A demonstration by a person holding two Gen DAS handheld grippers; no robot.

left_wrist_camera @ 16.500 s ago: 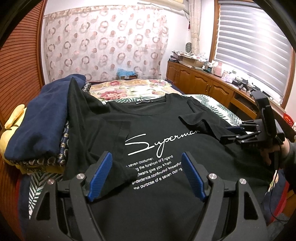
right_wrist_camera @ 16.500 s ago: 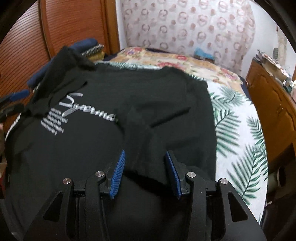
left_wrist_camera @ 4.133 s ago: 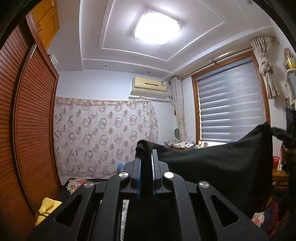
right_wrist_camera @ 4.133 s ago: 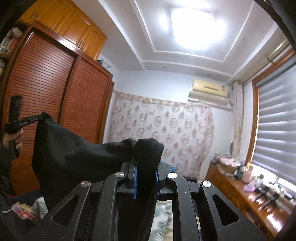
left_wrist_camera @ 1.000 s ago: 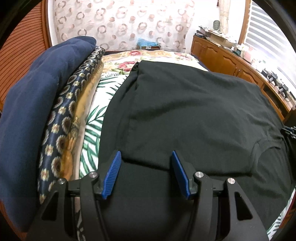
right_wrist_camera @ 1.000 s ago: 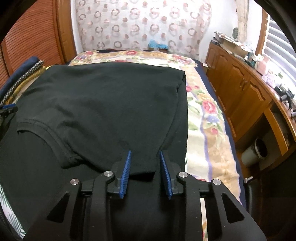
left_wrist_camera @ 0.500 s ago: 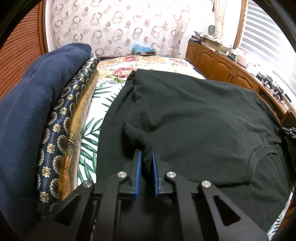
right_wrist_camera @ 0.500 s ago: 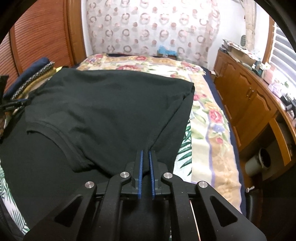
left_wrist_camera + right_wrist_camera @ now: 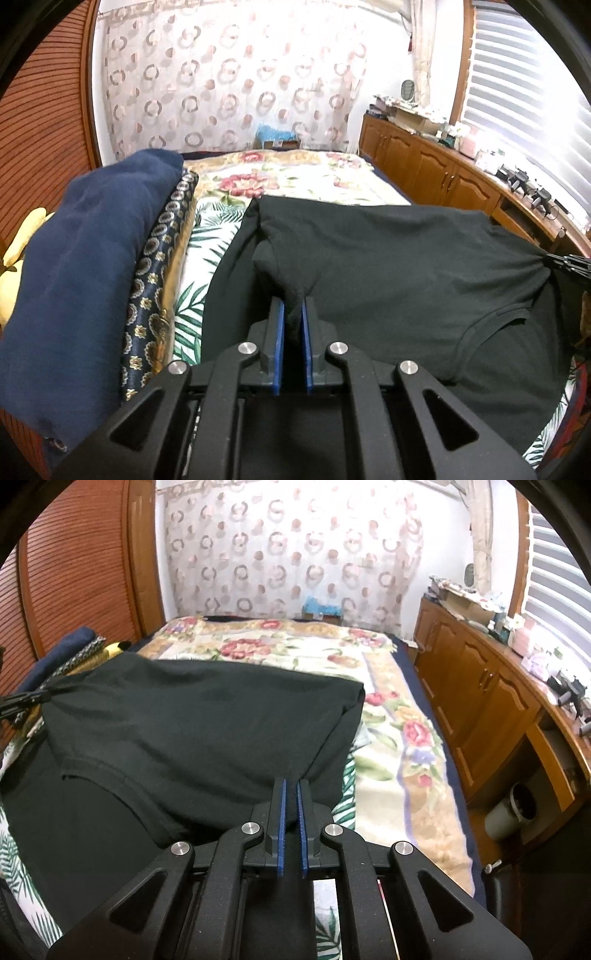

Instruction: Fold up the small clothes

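Both grippers pinch the near edge of a black T-shirt on the bed.

The left gripper (image 9: 293, 312) is clamped narrowly on a bunched corner of the black T-shirt (image 9: 388, 266), blue pads pressing the cloth. The right gripper (image 9: 290, 794) grips the opposite corner the same way, its jaws nearly together on the fabric. The shirt stretches ahead of both over the bed (image 9: 388, 716); a navy folded pile (image 9: 85, 258) lies left of the left gripper.
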